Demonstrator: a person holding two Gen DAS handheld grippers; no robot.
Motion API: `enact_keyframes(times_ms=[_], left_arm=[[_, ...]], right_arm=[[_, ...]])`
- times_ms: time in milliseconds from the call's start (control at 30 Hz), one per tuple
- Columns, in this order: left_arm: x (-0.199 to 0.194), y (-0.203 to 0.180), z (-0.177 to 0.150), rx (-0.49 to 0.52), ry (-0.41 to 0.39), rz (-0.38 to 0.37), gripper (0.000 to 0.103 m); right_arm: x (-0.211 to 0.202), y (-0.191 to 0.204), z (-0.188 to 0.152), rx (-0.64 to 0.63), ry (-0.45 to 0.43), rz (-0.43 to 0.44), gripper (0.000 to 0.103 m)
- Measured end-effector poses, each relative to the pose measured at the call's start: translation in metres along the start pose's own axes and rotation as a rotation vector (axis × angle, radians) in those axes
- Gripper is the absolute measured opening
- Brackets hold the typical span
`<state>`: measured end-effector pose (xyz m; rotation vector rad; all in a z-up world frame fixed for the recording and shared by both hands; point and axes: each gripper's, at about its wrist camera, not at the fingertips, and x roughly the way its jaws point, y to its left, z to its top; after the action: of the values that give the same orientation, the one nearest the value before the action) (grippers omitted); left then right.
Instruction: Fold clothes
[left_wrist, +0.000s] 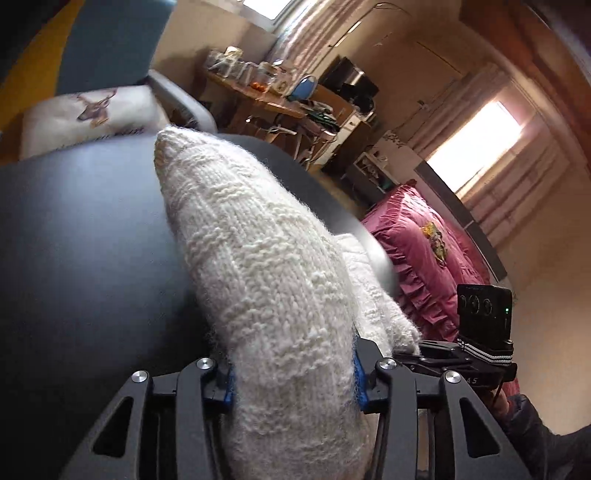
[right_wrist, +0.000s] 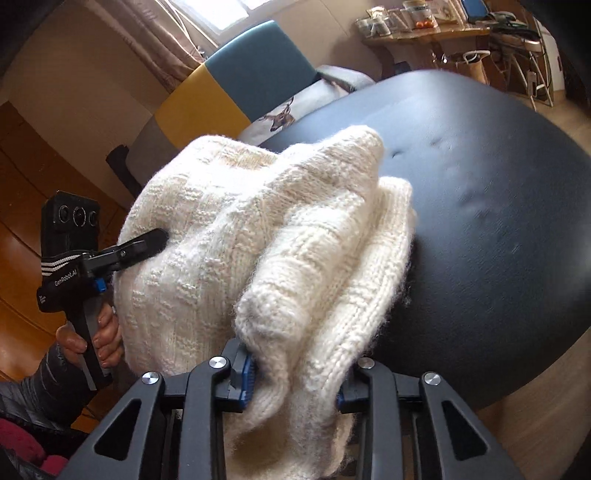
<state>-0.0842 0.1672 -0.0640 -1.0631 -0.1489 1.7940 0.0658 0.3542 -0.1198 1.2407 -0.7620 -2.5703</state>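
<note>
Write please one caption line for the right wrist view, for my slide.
Both grippers, right and left, clamp a bunched cream knit sweater above a dark round table.

Left gripper (left_wrist: 293, 384) fingertips buried in the sweater (left_wrist: 266, 280); only blue pad edges show. Sweater runs off the bottom edge in both views, lower part unseen. Right gripper (right_wrist: 291, 384): same, knit covers the gap between the pads. Table (left_wrist: 74, 240) mostly hidden behind the knit in the left wrist view, its right rim motion-blurred. Shelf items (left_wrist: 255, 74) upper centre too small to identify. Pillow (left_wrist: 88, 118) lettering partly cut by the table edge, unreadable.
</note>
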Motion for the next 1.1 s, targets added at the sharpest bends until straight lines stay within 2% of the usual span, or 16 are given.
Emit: enact_keyframes(times_ms=[133, 233, 333, 400, 433, 500, 733, 900, 1000, 1067, 1100], left_arm=[[0.037, -0.030, 0.053, 0.079, -0.003, -0.052, 0.046], [0.082, -0.042, 0.085, 0.129, 0.034, -0.042, 0.046], [0.141, -0.034, 0.092, 0.152, 0.152, 0.034, 0.048], [0.175, -0.023, 0.093, 0.149, 0.221, 0.077, 0.049], [0.180, -0.015, 0.092, 0.126, 0.227, 0.082, 0.056], [0.192, 0.002, 0.091, 0.081, 0.239, 0.092, 0.060], [0.189, 0.002, 0.098, 0.063, 0.228, 0.112, 0.066], [0.163, -0.010, 0.089, 0.102, 0.163, 0.188, 0.067], [0.143, -0.017, 0.087, 0.120, 0.104, 0.234, 0.070], [0.124, -0.020, 0.085, 0.104, 0.055, 0.226, 0.071], [0.114, -0.021, 0.084, 0.095, 0.033, 0.212, 0.071]], right_arm=[[-0.042, -0.028, 0.035, 0.003, -0.106, -0.087, 0.031], [-0.041, -0.062, 0.045, 0.064, -0.099, -0.136, 0.031], [-0.034, -0.099, 0.052, 0.135, -0.077, -0.182, 0.031], [-0.012, -0.121, 0.044, 0.186, -0.037, -0.207, 0.032], [-0.008, -0.129, 0.040, 0.209, -0.043, -0.195, 0.035], [-0.012, -0.142, 0.035, 0.249, -0.099, -0.136, 0.035], [-0.014, -0.135, 0.029, 0.222, -0.120, -0.155, 0.041], [-0.033, -0.125, 0.032, 0.204, -0.132, -0.202, 0.047], [-0.056, -0.108, 0.033, 0.115, -0.163, -0.306, 0.047], [-0.073, -0.085, 0.034, -0.012, -0.221, -0.381, 0.047], [-0.077, -0.071, 0.038, -0.093, -0.235, -0.378, 0.047]])
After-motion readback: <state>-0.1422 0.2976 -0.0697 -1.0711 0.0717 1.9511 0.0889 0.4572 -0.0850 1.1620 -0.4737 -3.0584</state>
